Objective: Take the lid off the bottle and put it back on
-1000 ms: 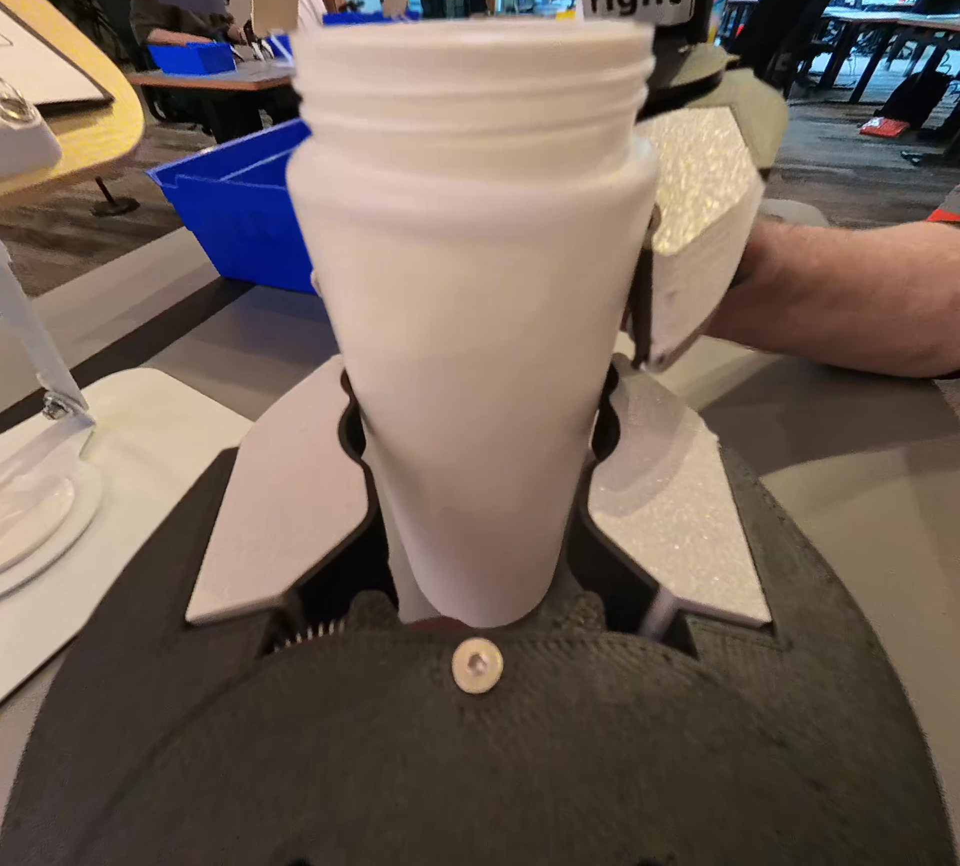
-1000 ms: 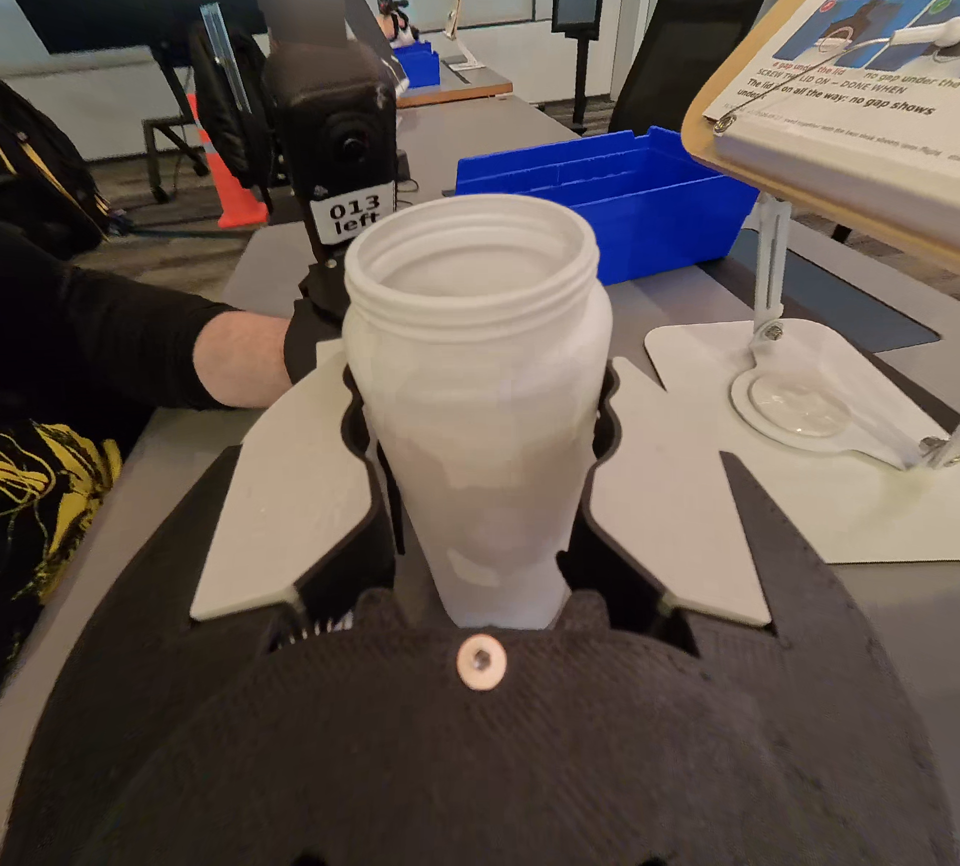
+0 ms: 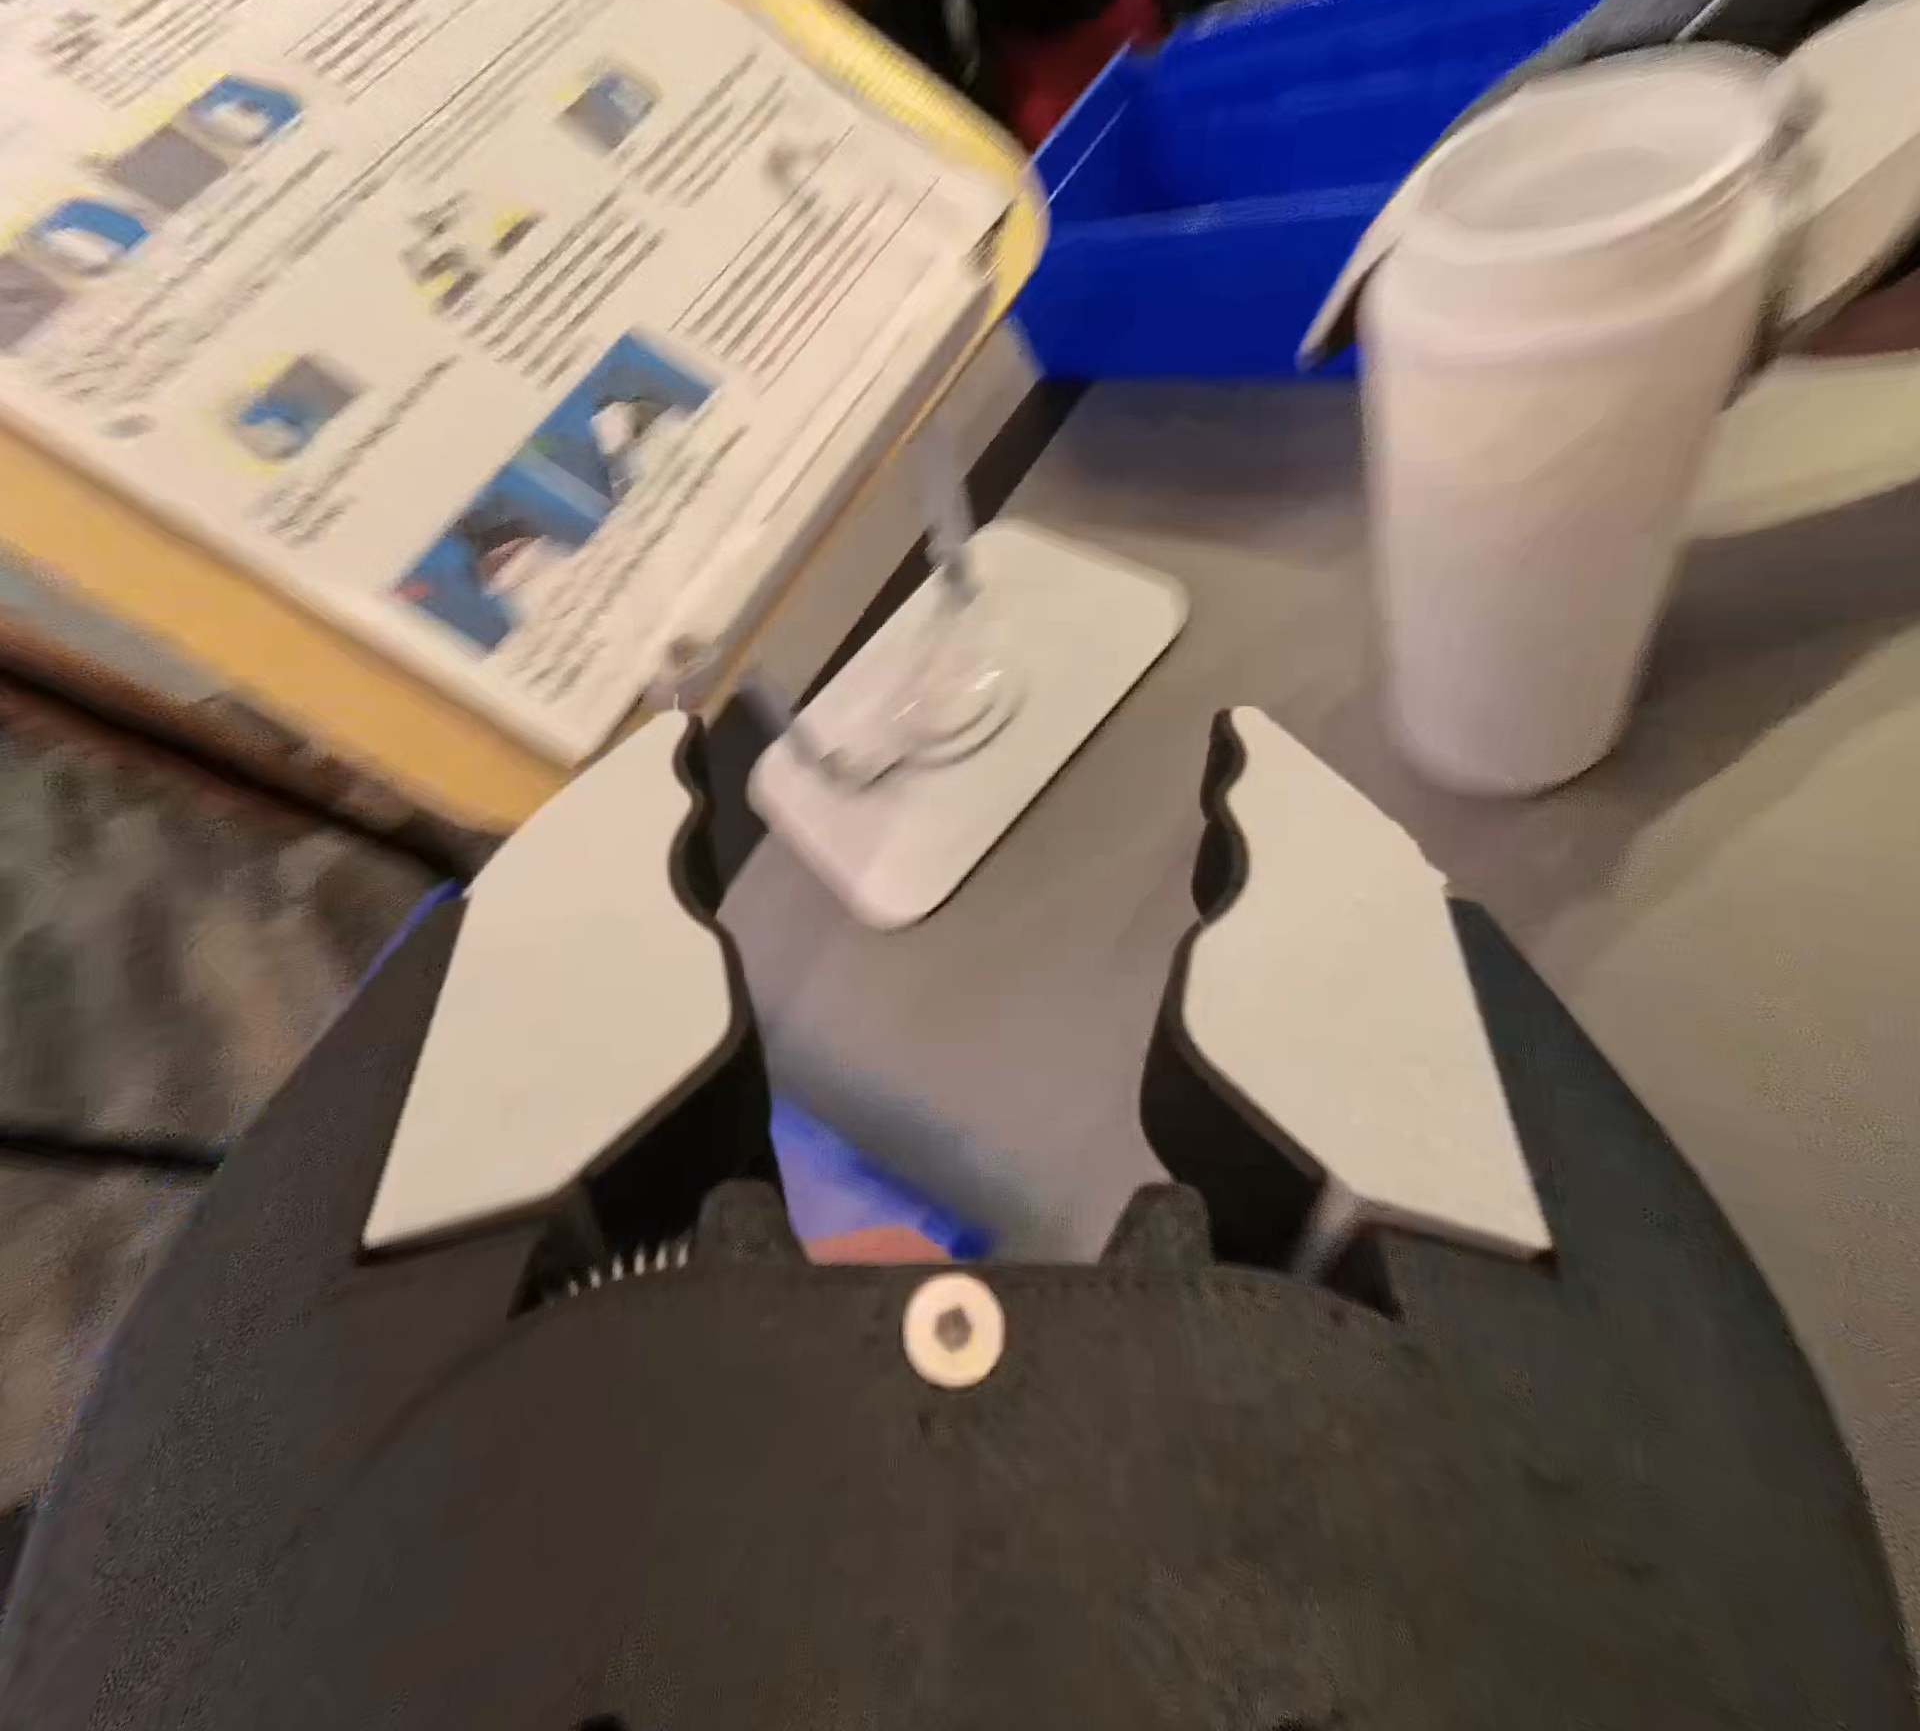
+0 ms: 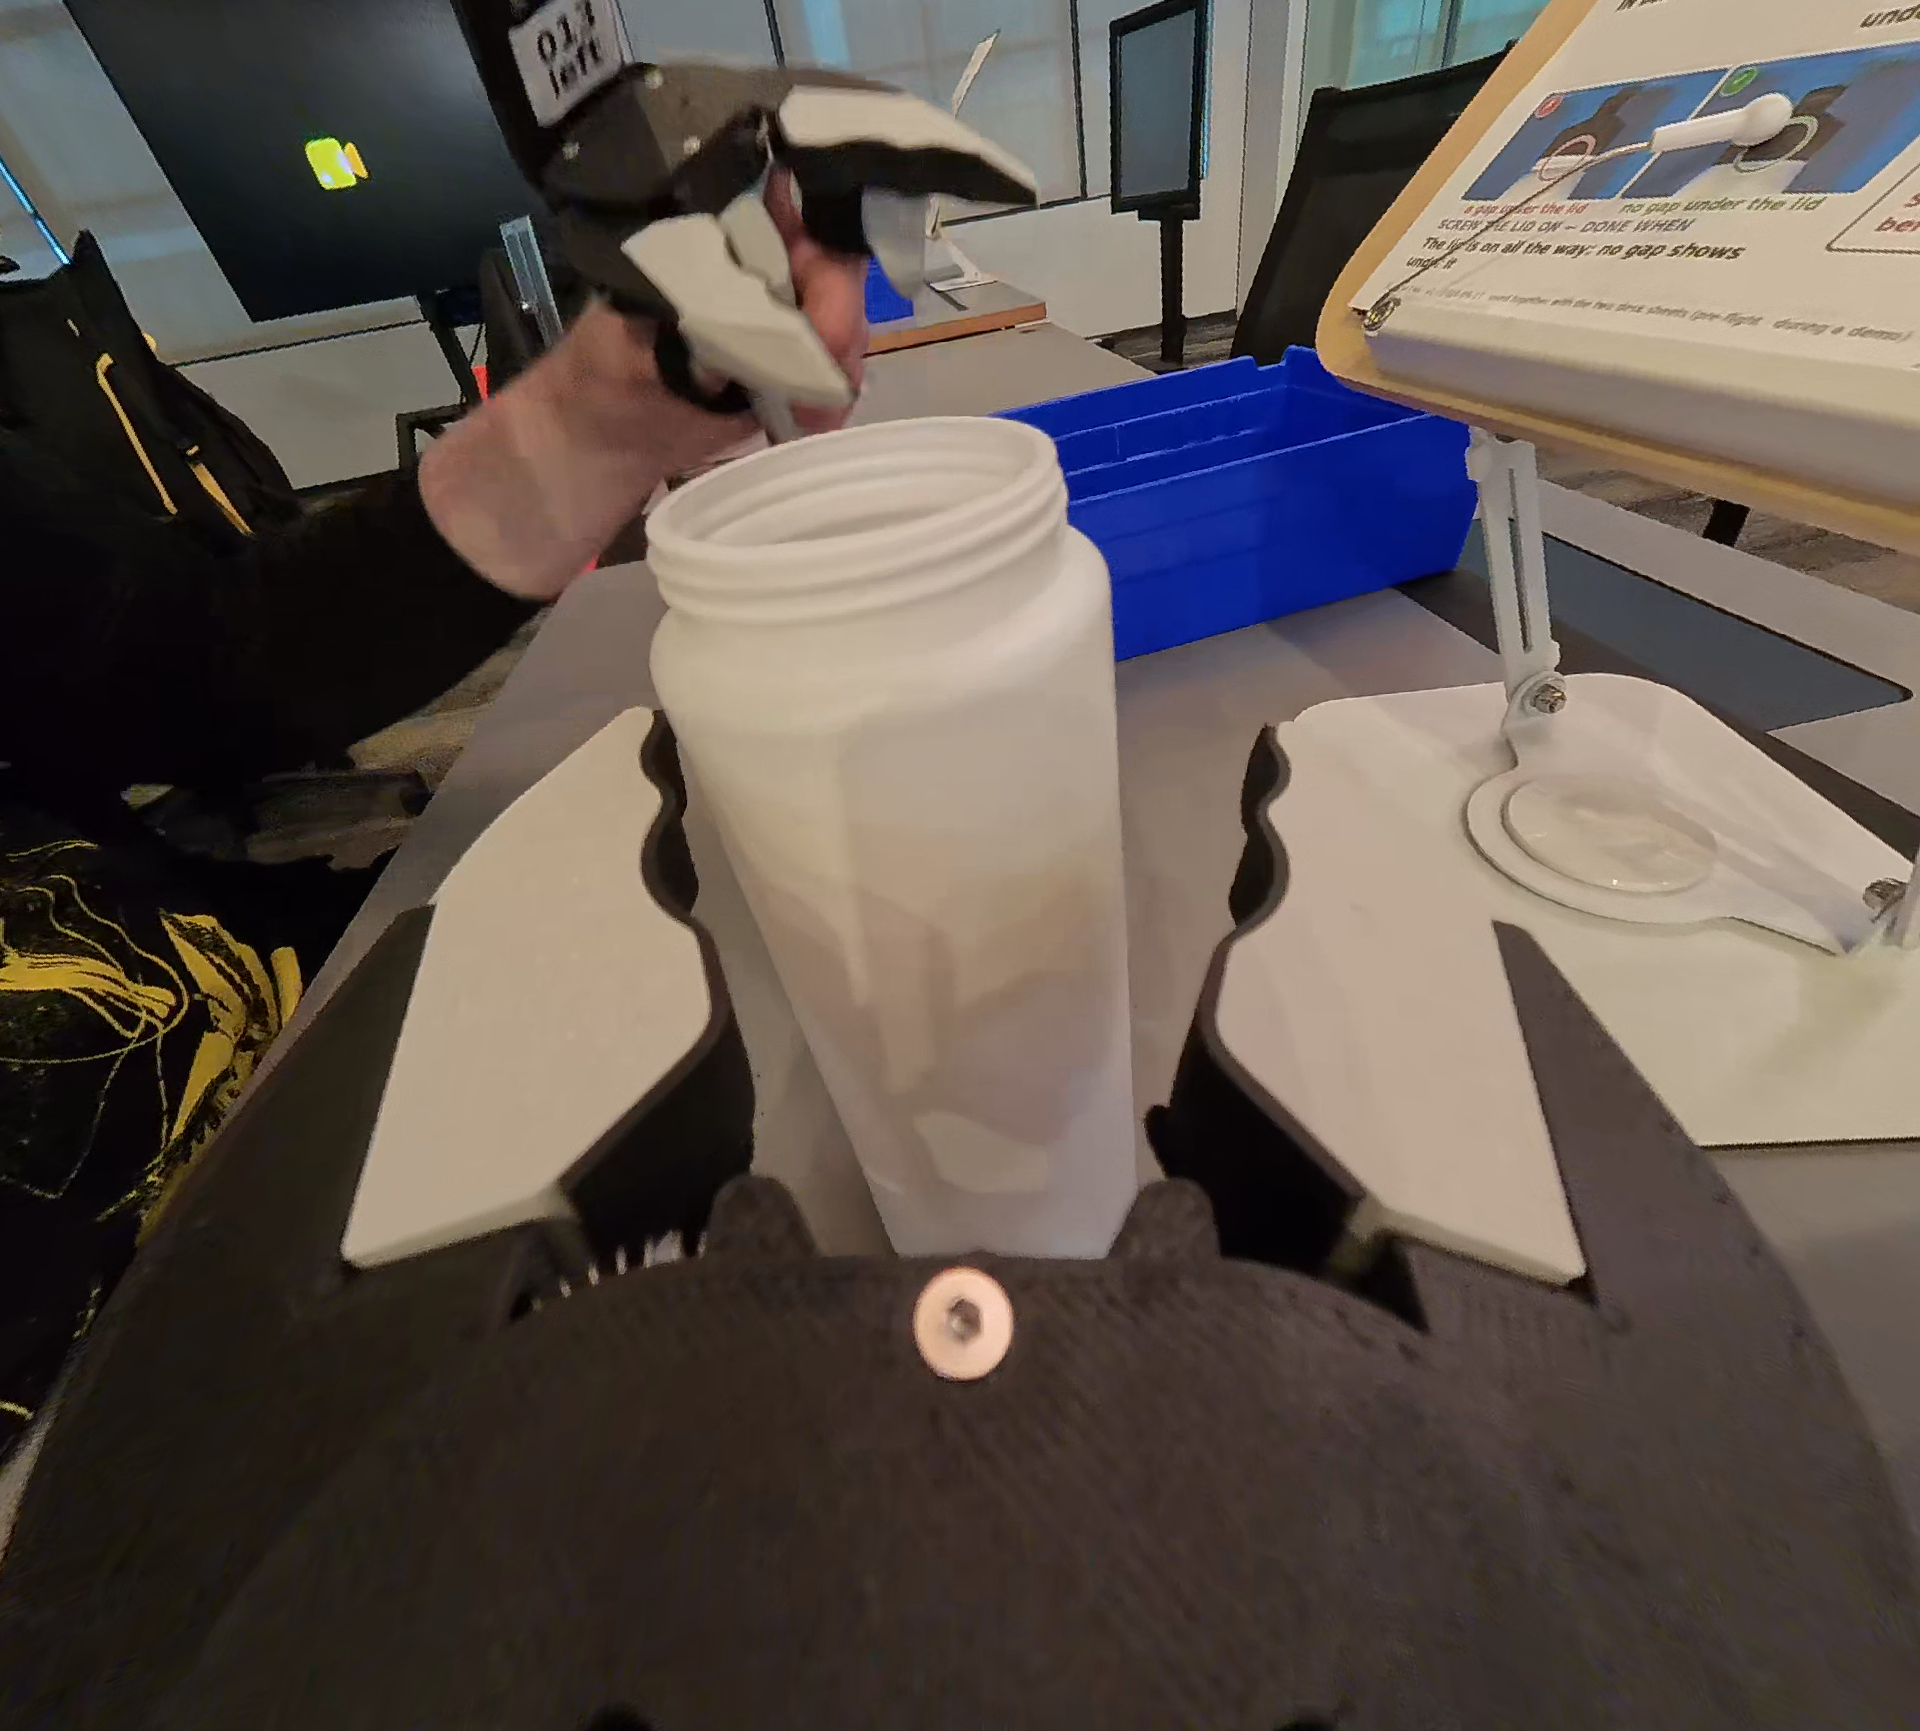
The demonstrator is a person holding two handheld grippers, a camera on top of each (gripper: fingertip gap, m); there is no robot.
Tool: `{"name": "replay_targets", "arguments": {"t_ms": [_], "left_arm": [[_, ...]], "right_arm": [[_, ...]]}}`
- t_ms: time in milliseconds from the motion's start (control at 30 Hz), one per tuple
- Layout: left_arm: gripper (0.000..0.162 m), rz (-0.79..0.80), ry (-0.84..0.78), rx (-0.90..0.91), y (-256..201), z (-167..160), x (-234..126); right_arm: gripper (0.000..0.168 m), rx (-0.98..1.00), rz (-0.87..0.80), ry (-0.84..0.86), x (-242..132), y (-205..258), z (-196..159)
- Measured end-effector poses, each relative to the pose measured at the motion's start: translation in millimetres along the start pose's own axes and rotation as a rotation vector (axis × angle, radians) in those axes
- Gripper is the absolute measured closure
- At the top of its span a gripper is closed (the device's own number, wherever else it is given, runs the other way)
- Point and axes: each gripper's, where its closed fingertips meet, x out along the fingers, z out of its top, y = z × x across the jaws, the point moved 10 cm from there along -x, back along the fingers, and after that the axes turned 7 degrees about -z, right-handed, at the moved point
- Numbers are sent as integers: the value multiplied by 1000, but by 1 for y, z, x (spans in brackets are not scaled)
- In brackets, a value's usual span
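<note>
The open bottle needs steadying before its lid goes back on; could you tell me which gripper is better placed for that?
Right: the right gripper, jaws open, straddles the bottle, so closing would likely secure it. The left gripper is open, empty, up behind the mouth; no lid in view.

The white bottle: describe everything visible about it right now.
The white bottle is a tall, round jar of matte, slightly translucent plastic, with a wide open mouth and screw threads ringing its neck. No lid is on it, and none shows in either view. It stands upright on the grey table, between the fingers of the right claw, which are spread: a clear gap shows on one side, contact on the other is unclear. The left claw hangs open above its rim. A blue bin sits behind it.
</note>
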Motion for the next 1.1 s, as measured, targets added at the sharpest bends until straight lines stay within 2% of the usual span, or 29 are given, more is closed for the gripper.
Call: {"name": "replay_targets", "arguments": {"t_ms": [67,167,300,400,533,800,900,1033,1100], "left_arm": [[69,61,159,56,29,-7,-16],[65,72,403,85,72,-31,-24],[60,-3,744,106,115,-88,-15],[60,-77,912,116,134,-132,-3],[61,-155,1026,55,152,-175,10],[66,-281,1248,8,167,-221,36],[70,-354,1296,-63,170,-232,42],[91,-416,1327,-134,174,-235,45],[91,-431,1354,-131,174,-235,47]], "right_arm": [[66,2,-2,-1,0,-1,0],[66,3,-6,-6,-1,-2,-1],[66,7,-12,-7,-2,-4,-1],[67,10,-17,-4,-2,-6,-2],[67,16,-22,-1,-2,-8,-4],[67,36,-27,5,-2,-14,-9],[68,38,-29,6,-2,-15,-9],[68,40,-29,9,-2,-15,-10],[68,40,-30,11,-2,-16,-10]]}}
